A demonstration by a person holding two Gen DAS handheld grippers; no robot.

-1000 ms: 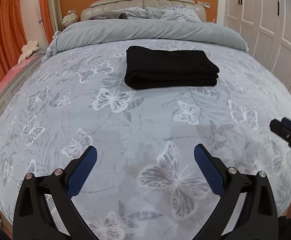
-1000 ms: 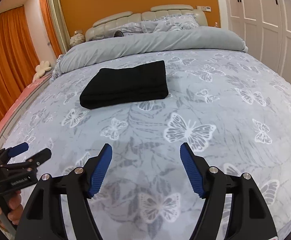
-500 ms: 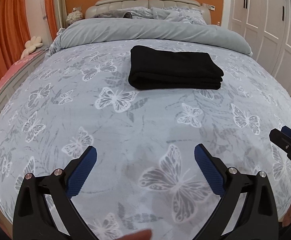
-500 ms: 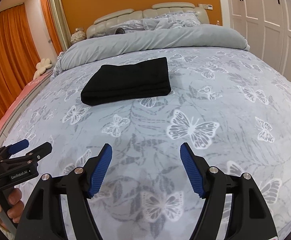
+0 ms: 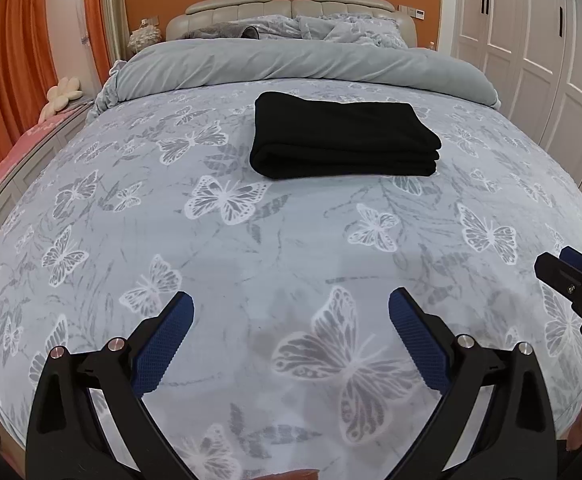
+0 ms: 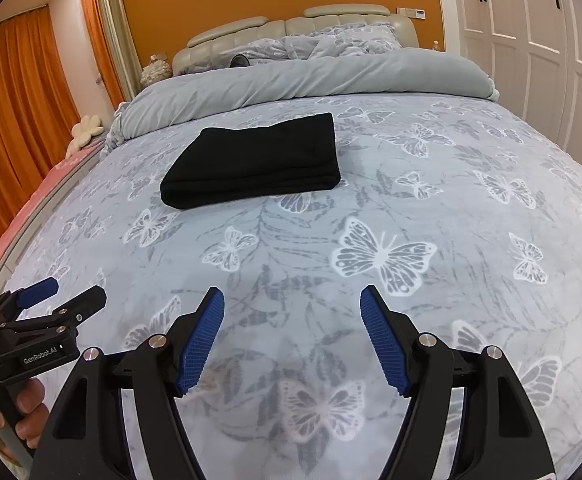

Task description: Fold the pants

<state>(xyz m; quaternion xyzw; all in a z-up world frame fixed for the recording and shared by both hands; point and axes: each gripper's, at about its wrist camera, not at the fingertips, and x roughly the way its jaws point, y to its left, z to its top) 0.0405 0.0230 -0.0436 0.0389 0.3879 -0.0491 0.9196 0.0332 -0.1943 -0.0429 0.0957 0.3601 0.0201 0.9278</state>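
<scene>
**Pants folded, both grippers clear**

Nearest me, my left gripper hangs over the butterfly bedspread with its blue pads spread wide and nothing between them. My right gripper sits the same way, jaws apart and empty. Over the last second neither hand has really shifted, and the cloth has not stirred, so I read this as a pause after the work. Farther up the bed, well apart from both tools, the black pants lie as a neat stacked rectangle, just short of the grey duvet. In my judgement the fold is finished; nothing calls for another grasp.
</scene>
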